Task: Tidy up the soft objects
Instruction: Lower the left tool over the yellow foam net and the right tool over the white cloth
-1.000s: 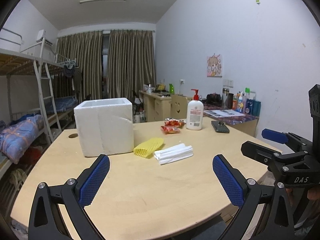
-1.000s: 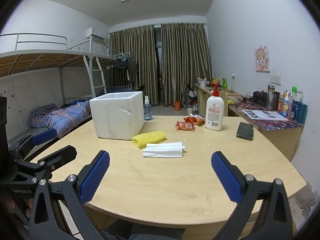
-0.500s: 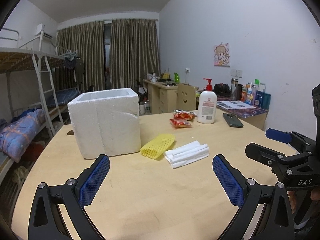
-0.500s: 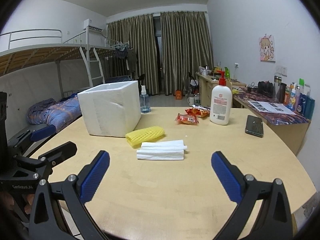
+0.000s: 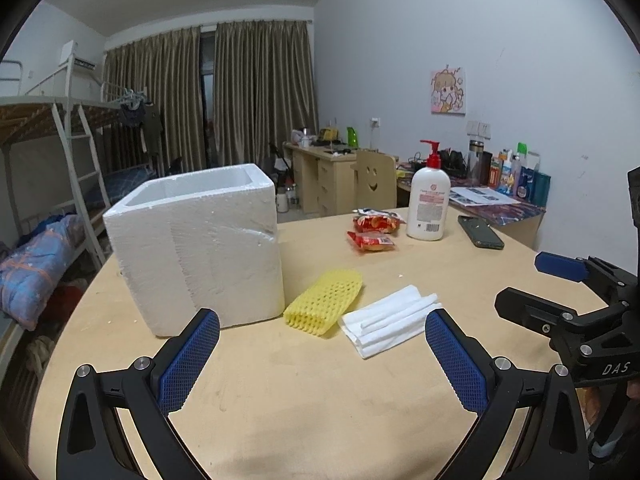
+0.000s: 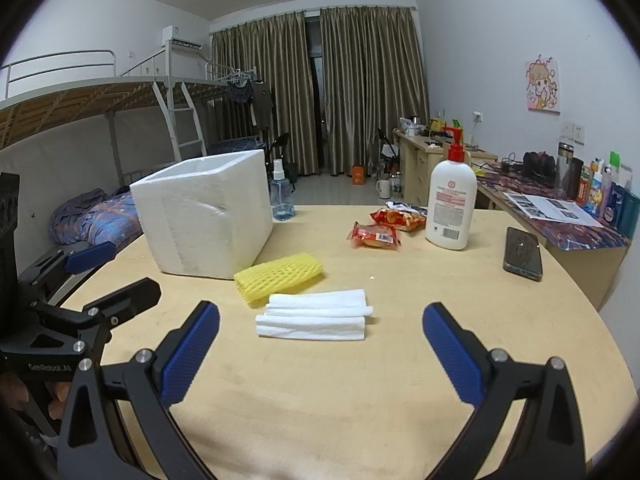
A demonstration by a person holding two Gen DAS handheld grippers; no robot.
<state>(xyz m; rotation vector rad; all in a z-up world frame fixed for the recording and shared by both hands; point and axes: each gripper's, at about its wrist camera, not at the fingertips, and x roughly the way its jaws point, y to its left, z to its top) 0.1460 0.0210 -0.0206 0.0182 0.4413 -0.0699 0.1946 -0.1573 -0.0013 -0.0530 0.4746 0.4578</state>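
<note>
A yellow foam net sleeve [image 5: 324, 304] [image 6: 279, 277] lies on the round wooden table [image 5: 320, 400], next to a folded white foam sheet [image 5: 390, 320] [image 6: 316, 315]. An open white styrofoam box [image 5: 196, 248] [image 6: 204, 216] stands just left of them. My left gripper [image 5: 322, 364] is open and empty, above the table short of the sleeve and sheet. My right gripper [image 6: 320, 356] is open and empty, just short of the white sheet. Each gripper shows at the edge of the other's view.
Two red snack packets [image 6: 378, 236], a white pump bottle [image 6: 450, 204] and a dark phone [image 6: 522, 254] lie at the far right of the table. A small spray bottle [image 6: 281, 196] stands behind the box. A bunk bed is left, desks right.
Both grippers have moved forward over the table toward the sleeve and the sheet, which now look larger and nearer. Both stay open.
</note>
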